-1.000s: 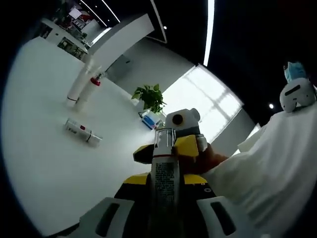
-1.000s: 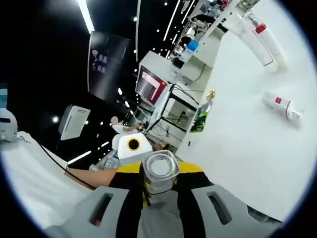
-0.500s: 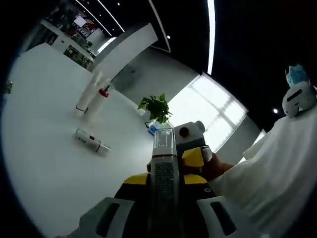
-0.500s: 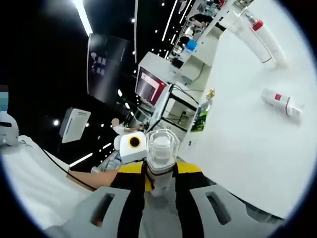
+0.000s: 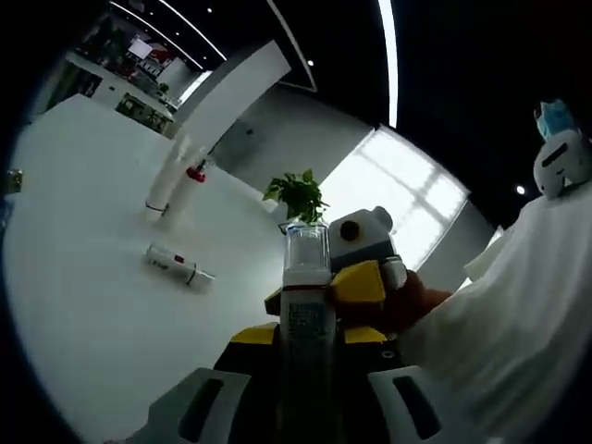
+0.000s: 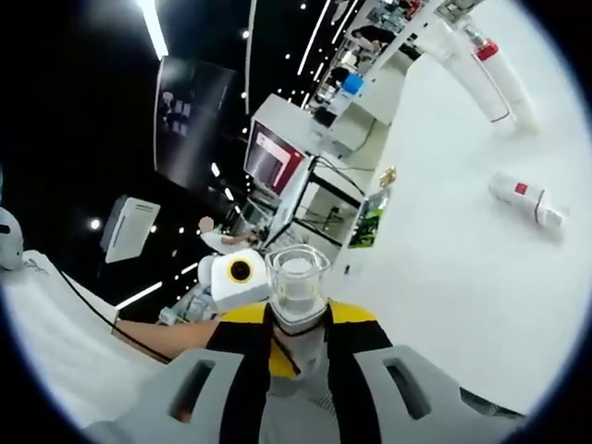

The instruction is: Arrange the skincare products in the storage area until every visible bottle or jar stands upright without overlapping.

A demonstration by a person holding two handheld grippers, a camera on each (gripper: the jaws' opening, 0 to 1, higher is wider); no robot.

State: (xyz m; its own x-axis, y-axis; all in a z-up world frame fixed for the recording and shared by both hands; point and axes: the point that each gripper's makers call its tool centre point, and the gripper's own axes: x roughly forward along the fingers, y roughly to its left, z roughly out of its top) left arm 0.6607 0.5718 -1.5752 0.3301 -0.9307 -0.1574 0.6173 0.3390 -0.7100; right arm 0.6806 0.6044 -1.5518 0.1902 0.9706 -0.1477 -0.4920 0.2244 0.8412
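I see a white desk; beyond its far edge a plant before a window. Shelves stand beside the desk.

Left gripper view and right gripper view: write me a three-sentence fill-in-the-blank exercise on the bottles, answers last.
1. The clear-capped bottle is gripped by ____ grippers at once.
2. The small white bottle on the table is lying on its ____.
3. The two tall white bottles behind it stand ____.

Answers: both; side; upright
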